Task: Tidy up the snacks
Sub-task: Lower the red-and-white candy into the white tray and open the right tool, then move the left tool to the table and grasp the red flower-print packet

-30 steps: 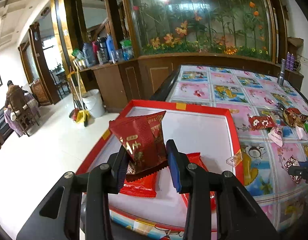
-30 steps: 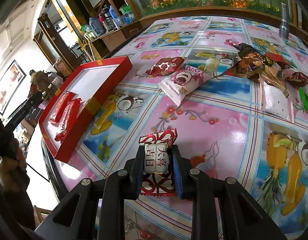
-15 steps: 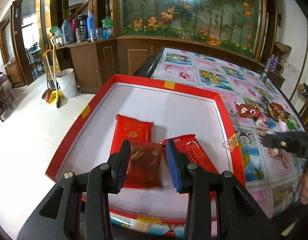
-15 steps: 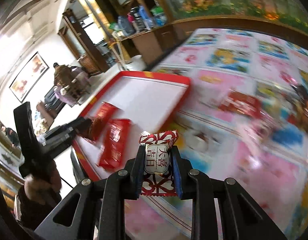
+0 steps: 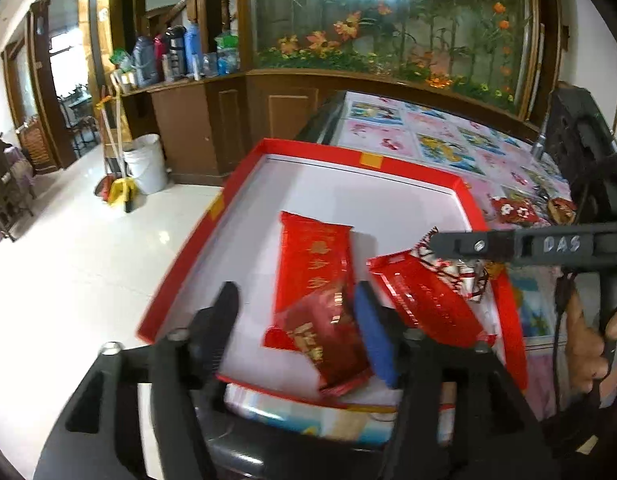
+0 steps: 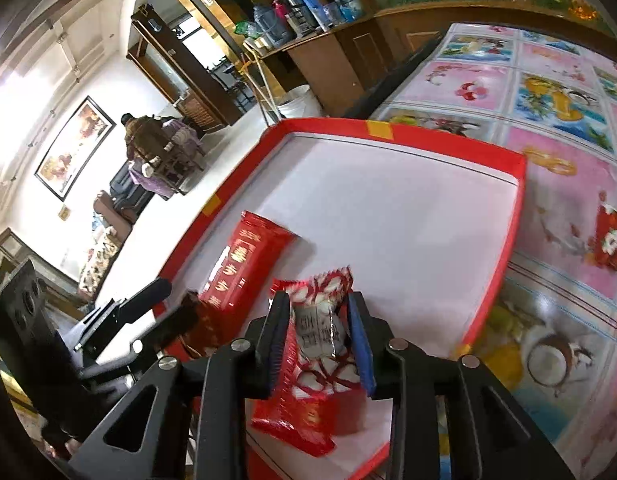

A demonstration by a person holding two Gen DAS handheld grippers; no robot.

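The left gripper (image 5: 296, 316) hangs over the near edge of a red box lid (image 5: 308, 148) with a white inside. Its two fingers stand wide apart and hold nothing. A dark red snack packet (image 5: 328, 340) lies flat in the lid between them, close to the blue pad of the right-side finger. It is hard to tell if the pad touches it. The packet's far end rests on top of a long bright red packet with gold writing (image 5: 314, 264). That long packet lies flat and points away toward the middle of the lid.

A second shiny red packet (image 5: 424, 300) lies just to the right of it, near the lid's right wall.

The right gripper (image 6: 318, 332) is over the near right part of the lid. Its fingers are closed tight on a small red and white candy with black letters (image 6: 318, 326). The candy stands up between the blue pads, and its crinkly top sticks out above them. It is held just above the shiny red packet (image 6: 296, 420). In the left wrist view the candy (image 5: 456, 270) shows under the right gripper's black arm (image 5: 508, 244), and a hand (image 5: 588, 344) grips its handle.

The lid sits on a table with a bright fruit picture cloth (image 6: 548, 184). More wrapped snacks (image 5: 512, 210) lie on the cloth, well apart from the lid. A white bucket (image 5: 144, 164) stands on the shiny floor beside a wooden cabinet.
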